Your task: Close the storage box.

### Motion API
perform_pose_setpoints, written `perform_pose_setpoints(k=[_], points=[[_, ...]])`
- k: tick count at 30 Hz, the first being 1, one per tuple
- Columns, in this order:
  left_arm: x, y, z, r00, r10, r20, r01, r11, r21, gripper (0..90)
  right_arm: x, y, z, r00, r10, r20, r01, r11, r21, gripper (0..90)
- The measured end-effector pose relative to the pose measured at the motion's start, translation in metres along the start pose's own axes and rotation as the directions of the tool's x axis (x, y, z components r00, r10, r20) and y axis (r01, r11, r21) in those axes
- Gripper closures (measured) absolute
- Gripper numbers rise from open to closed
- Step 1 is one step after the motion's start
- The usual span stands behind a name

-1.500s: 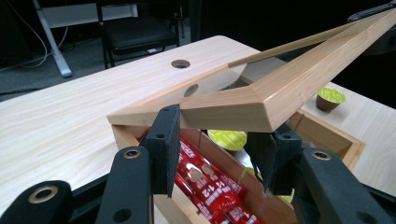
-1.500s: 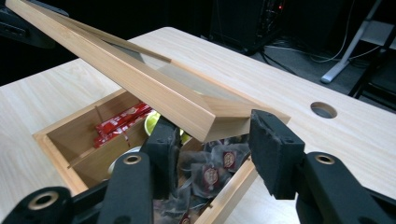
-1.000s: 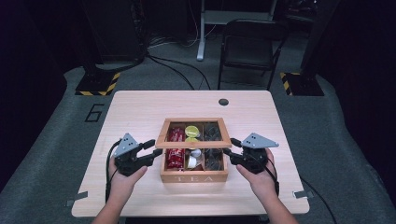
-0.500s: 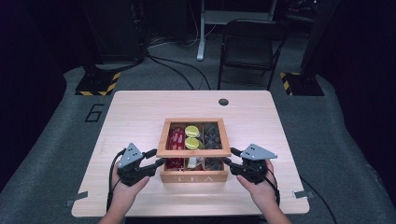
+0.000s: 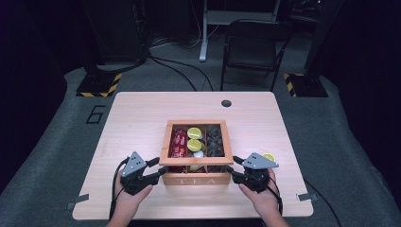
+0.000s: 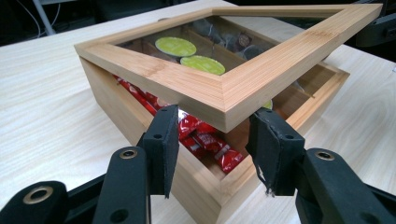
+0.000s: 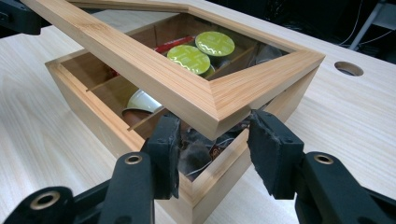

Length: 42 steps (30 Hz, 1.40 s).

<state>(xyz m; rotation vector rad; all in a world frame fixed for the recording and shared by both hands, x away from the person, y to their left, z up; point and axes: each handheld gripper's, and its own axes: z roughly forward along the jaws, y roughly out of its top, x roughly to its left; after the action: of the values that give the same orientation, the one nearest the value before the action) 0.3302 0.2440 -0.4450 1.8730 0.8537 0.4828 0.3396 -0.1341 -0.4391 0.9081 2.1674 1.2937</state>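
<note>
A wooden tea box [image 5: 196, 179] marked TEA stands near the table's front edge. Its glass-paned lid [image 5: 196, 161] hangs partly raised, hinged at the back. My left gripper [image 5: 158, 169] is open at the lid's front left corner, and that corner [image 6: 224, 107] sits between the spread jaws of the left gripper [image 6: 212, 144]. My right gripper [image 5: 231, 166] is open at the front right corner, which lies between the jaws of the right gripper [image 7: 212, 144]. Inside are red sachets [image 6: 205, 140], green capsules [image 7: 189, 58], a white capsule [image 7: 142, 101] and dark tea bags [image 5: 215, 139].
A green capsule [image 5: 269, 156] lies on the table just behind the right gripper. A round cable hole [image 5: 226, 103] sits at the far edge of the table. A chair [image 5: 250, 47] and stand legs are on the floor beyond.
The lid has come down from a steeper tilt to a shallow one. Both grippers moved toward the near edge with its front corners.
</note>
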Motion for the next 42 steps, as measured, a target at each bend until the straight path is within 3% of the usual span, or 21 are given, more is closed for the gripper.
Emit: perform_pose_setpoints(k=[4,6,14,18,42], points=[[0.001,-0.003,0.001,0.9998,-0.014,0.01,0.014,0.9999,0.003,53.3,0.001,-0.004,0.0,0.9999,0.011,-0.003,-0.011,1.0,-0.007,54.0],[0.0,-0.005,0.003,0.9998,-0.019,-0.003,0.019,0.9997,-0.014,53.3,0.001,-0.005,0.0,0.9999,0.011,-0.002,-0.011,1.0,-0.007,54.0],[-0.002,-0.014,0.008,0.9997,-0.016,0.016,0.016,0.9987,0.049,53.4,0.005,-0.013,0.004,0.9992,-0.041,0.004,0.04,0.998,0.049,53.5],[-0.004,-0.016,0.011,0.9995,-0.023,0.021,0.021,0.9971,0.073,53.4,0.005,-0.016,0.007,0.9999,0.004,-0.012,-0.003,0.998,0.068,53.5],[-0.005,-0.022,0.014,0.9989,-0.039,0.027,0.036,0.9947,0.096,53.3,0.006,-0.023,0.008,0.9997,-0.005,-0.026,0.008,0.996,0.091,53.1]])
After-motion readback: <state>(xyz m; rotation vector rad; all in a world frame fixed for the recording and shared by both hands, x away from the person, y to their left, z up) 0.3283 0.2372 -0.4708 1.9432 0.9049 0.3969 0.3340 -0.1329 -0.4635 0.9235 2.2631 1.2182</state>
